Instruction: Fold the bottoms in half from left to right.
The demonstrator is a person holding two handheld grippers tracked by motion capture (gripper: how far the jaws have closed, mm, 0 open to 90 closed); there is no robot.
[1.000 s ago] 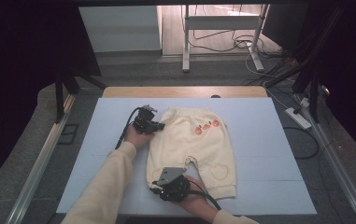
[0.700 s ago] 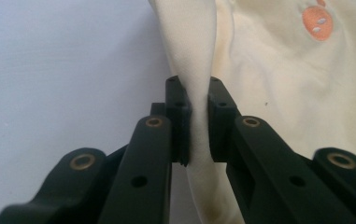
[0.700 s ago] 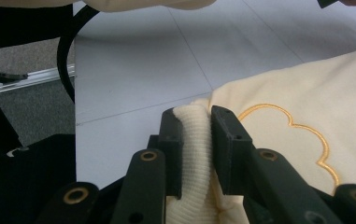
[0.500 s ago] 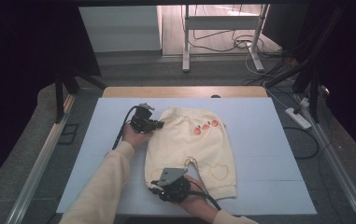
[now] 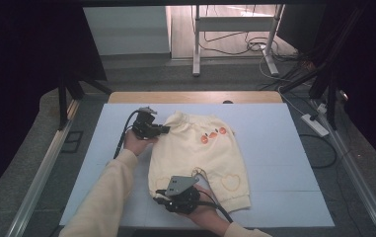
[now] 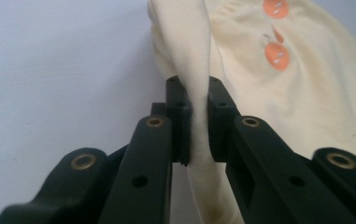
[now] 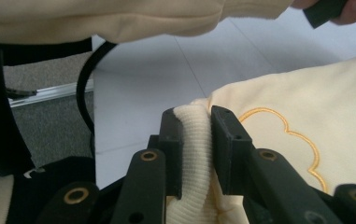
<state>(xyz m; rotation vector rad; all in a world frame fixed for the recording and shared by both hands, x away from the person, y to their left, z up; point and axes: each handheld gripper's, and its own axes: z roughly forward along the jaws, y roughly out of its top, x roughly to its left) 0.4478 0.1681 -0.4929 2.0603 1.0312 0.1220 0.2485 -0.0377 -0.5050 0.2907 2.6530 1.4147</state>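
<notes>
1. Nearest the person, the right gripper (image 5: 162, 193) sits at the near-left corner of the cream trousers (image 5: 195, 153). Its own view shows both jaws pressed on the thick ribbed cuff (image 7: 193, 140), which bulges up between the pads. So it is clamped, with the cuff in its bite.

2. Just right of that right gripper, an orange-outlined heart (image 5: 230, 181) is stitched on the leg. In the right gripper view its curved outline (image 7: 285, 128) runs right beside the right-hand jaw.

3. The right hand (image 5: 205, 215) wraps the gripper from below, and a black cable (image 5: 222, 212) trails off toward the near table edge.

4. Between the two grippers, the trousers lie mostly flat on the pale blue mat (image 5: 284, 148), legs toward the right gripper, waist toward the left one.

5. Farther out, the left gripper (image 5: 165, 130) is at the far-left edge of the trousers, at the waist. In its own view the jaws squeeze a narrow fold of cream cloth (image 6: 195, 93), which rises taut beyond the pads. Jaws nearly together, fabric pinched tight.

6. Past that left gripper and off to its right, two orange fruit patches (image 6: 276, 53) sit on the front panel; from above they show near the waistband (image 5: 212, 136).

7. The cream sleeve (image 5: 101, 197) leads from the near edge up to the left hand (image 5: 136, 143).

8. Beyond the left gripper, the wooden table edge (image 5: 195, 97) closes the scene.
</notes>
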